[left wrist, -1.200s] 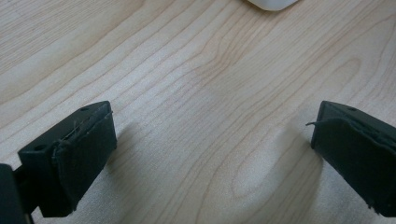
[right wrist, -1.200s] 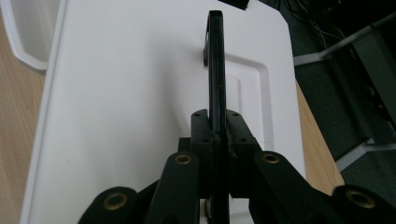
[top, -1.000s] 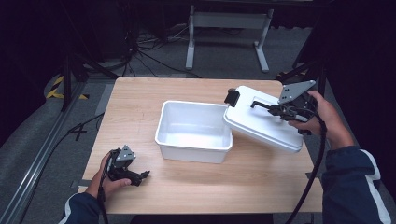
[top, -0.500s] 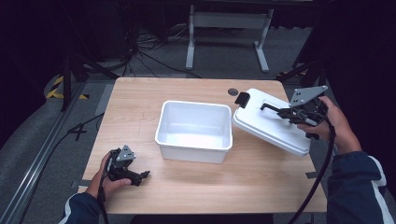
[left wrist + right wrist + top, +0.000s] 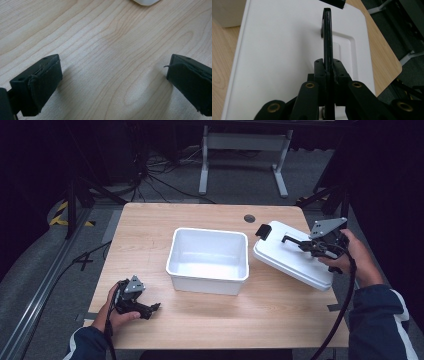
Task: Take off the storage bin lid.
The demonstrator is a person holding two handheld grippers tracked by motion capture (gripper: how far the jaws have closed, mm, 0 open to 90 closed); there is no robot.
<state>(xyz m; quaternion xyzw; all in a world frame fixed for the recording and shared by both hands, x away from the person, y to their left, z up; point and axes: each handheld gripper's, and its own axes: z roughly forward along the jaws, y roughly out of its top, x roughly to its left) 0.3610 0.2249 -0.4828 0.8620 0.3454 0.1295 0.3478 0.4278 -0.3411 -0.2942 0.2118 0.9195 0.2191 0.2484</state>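
White lid [image 5: 292, 260] sits by the table's [image 5: 150, 235] right edge, its handle [image 5: 327, 37] clamped by the right gripper [image 5: 311, 247]; release looks next. Left gripper [image 5: 112, 82] gapes empty near the front-left corner.

Lid [image 5: 292, 257] lies right of tub [image 5: 208, 260], on table [image 5: 150, 227].
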